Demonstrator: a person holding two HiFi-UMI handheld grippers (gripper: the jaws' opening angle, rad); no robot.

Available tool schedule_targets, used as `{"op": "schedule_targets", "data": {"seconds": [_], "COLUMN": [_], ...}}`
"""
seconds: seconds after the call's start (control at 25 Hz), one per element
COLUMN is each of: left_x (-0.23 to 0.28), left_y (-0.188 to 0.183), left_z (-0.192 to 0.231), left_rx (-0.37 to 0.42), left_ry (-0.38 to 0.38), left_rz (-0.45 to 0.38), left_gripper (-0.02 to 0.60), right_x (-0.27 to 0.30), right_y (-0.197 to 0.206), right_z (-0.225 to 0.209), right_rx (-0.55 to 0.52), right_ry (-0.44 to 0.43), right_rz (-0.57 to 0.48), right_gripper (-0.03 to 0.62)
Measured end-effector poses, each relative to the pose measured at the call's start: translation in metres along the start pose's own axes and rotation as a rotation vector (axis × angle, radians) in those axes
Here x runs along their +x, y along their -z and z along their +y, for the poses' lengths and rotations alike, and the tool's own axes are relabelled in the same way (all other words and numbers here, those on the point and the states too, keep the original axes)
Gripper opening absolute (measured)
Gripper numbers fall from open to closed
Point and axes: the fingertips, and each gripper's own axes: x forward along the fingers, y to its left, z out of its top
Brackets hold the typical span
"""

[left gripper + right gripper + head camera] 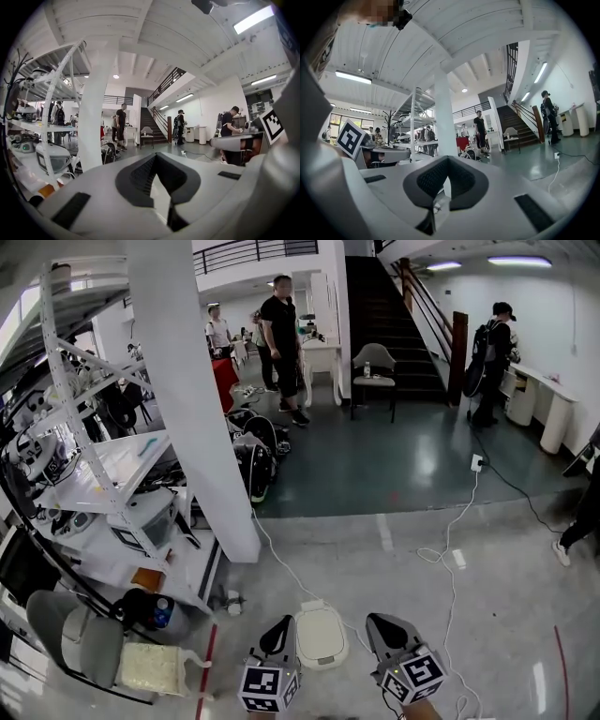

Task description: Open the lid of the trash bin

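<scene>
A small white trash bin [320, 635] stands on the grey floor at the bottom of the head view, with its lid down. My left gripper [281, 626] hangs just left of the bin and my right gripper [382, 622] just right of it; neither touches it. Both point forward with their jaws together and nothing between them. The left gripper view shows the left gripper [155, 157] and the right gripper view the right gripper [447, 159], each aimed across the room. The bin is out of sight in both.
A thick white pillar [192, 399] rises ahead on the left, next to a cluttered white rack [94, 465]. A grey chair [75, 643] stands at the lower left. A white cable [450, 559] snakes over the floor on the right. Several people stand far back by the stairs [389, 306].
</scene>
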Motion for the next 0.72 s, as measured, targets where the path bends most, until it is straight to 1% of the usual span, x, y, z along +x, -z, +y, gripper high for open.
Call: {"op": "schedule_targets", "data": {"seconds": [0.16,0.36,0.72], "left_x": [0.011,0.024,0.041], "left_y": [0.008,0.020,0.068], "left_z": [-0.004,-0.010,-0.016], "left_rx": [-0.001,-0.002,-0.020], "left_ry": [0.027,0.056,0.064], "left_rz": [-0.005,-0.030,-0.003], "left_gripper": [-0.009,-0.009,-0.009], "right_x": [0.005,0.017,0.020], "right_y": [0.007,0.015,0.056], "right_z": [-0.005,-0.011,-0.022], "right_rx": [0.003,-0.009,0.012], "right_ry": [0.007,-0.001,0.014], "right_rz": [0.009,0.016,0.034], "right_gripper": [0.034,0.034,0.034]}}
